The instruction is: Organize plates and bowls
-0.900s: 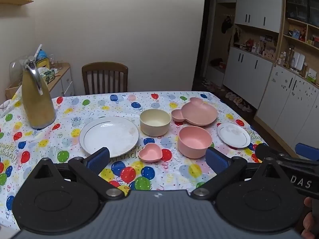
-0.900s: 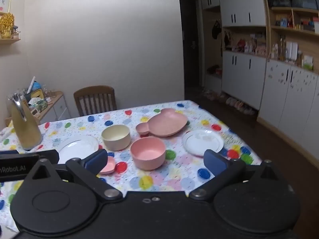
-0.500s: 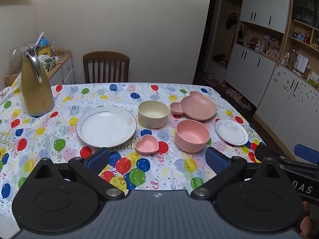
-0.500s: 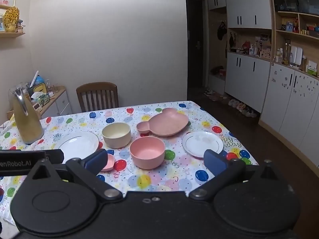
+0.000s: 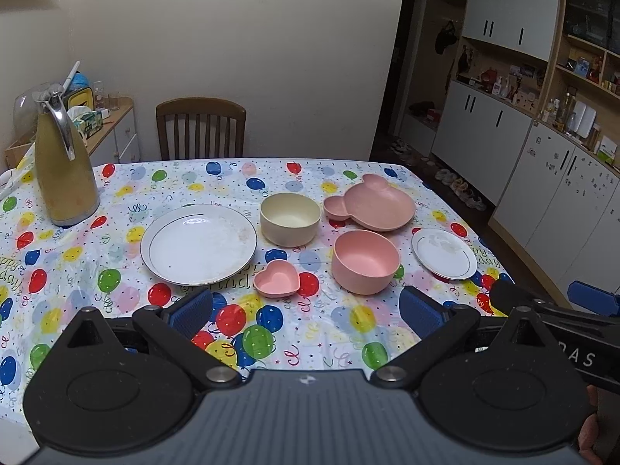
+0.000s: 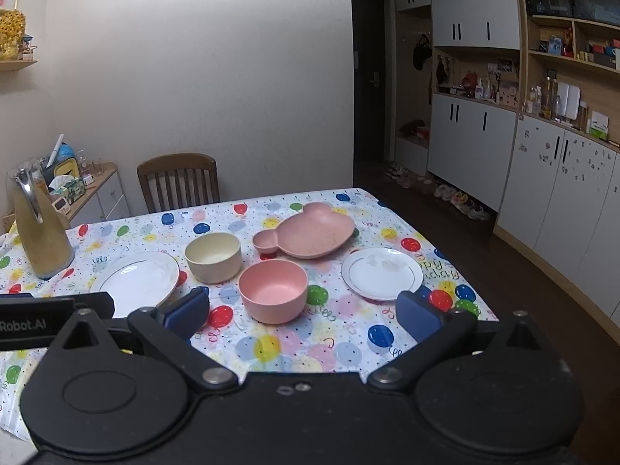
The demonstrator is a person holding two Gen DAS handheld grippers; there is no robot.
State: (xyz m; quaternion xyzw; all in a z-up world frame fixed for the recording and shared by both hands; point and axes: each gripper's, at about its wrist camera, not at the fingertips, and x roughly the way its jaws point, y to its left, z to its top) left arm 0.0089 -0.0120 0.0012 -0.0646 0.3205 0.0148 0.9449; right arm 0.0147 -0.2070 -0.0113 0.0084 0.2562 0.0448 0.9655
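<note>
Pink bowl (image 5: 365,262), cream bowl (image 5: 290,218), bear plate (image 5: 374,204) and both white plates (image 5: 198,244) sit unstacked on the table (image 5: 116,310), left gripper (image 5: 306,308) and right gripper (image 6: 302,312) spread wide, empty: nothing sorted yet.

From my right wrist view the heart-shaped dish is hidden behind the gripper, and the large white plate (image 6: 133,279) is partly covered. The table (image 5: 116,321) near edge is hidden in both views. The shelf items (image 6: 558,97) are too small to tell.

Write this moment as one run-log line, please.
stage: start | left tongs: open, empty | right tongs: open, empty | pink bowl: untouched, ahead of right tongs | big plate: untouched
</note>
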